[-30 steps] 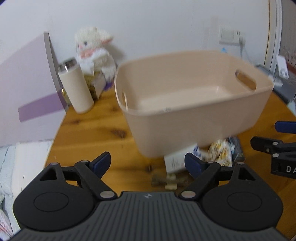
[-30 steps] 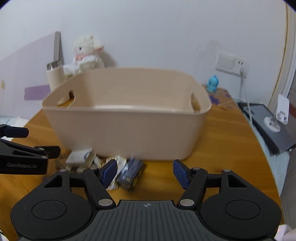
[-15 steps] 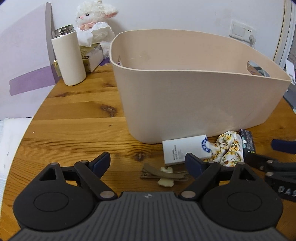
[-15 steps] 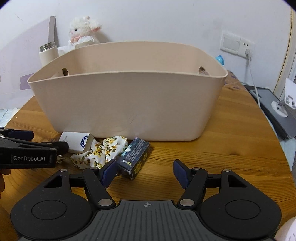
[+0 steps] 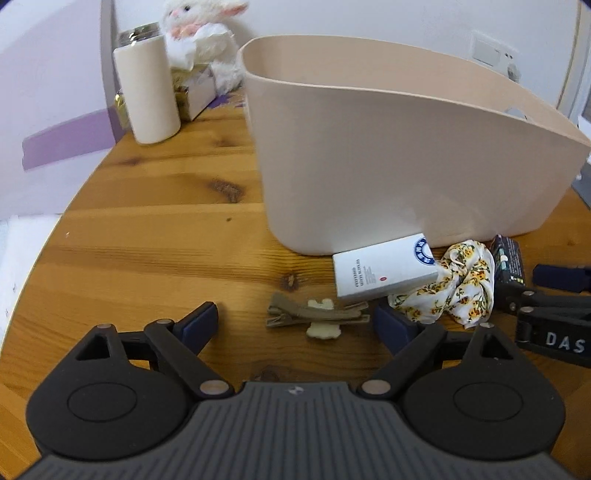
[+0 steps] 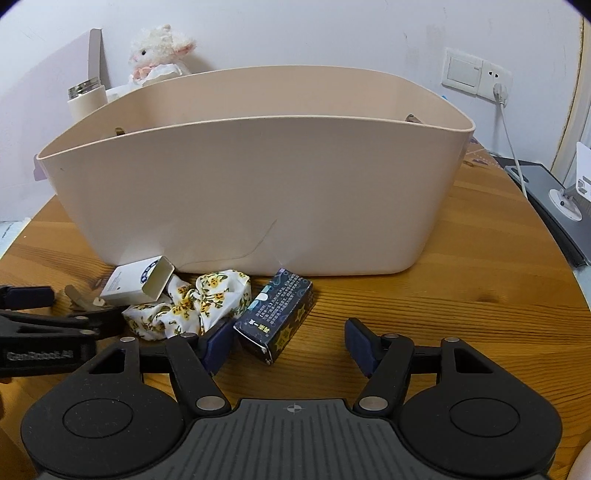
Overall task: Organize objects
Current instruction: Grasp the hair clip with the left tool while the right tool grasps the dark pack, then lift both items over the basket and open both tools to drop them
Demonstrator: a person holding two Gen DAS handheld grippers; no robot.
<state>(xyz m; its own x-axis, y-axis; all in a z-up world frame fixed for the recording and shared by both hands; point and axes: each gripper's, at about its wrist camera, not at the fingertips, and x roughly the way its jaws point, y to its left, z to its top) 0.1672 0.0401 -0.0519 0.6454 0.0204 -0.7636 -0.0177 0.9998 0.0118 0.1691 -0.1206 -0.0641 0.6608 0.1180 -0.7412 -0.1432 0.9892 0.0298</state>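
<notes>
A beige plastic bin (image 5: 406, 162) (image 6: 258, 192) stands on the wooden table. In front of it lie a brown hair clip (image 5: 317, 317) (image 6: 79, 297), a white box (image 5: 384, 271) (image 6: 136, 278), a floral scrunchie (image 5: 454, 286) (image 6: 192, 301) and a dark blue box (image 5: 509, 264) (image 6: 275, 314). My left gripper (image 5: 295, 323) is open and low, with the hair clip between its fingers. My right gripper (image 6: 290, 345) is open and low, with the near end of the dark blue box between its fingers.
A cream flask (image 5: 147, 85), a small carton and a plush lamb (image 5: 203, 33) stand at the back left. A purple panel leans on the wall at the left. A wall socket with a cable (image 6: 498, 88) and a grey device (image 6: 554, 199) are at the right.
Both grippers have come down and forward towards the items in front of the bin. The bin's inside is out of sight. Both stay open.
</notes>
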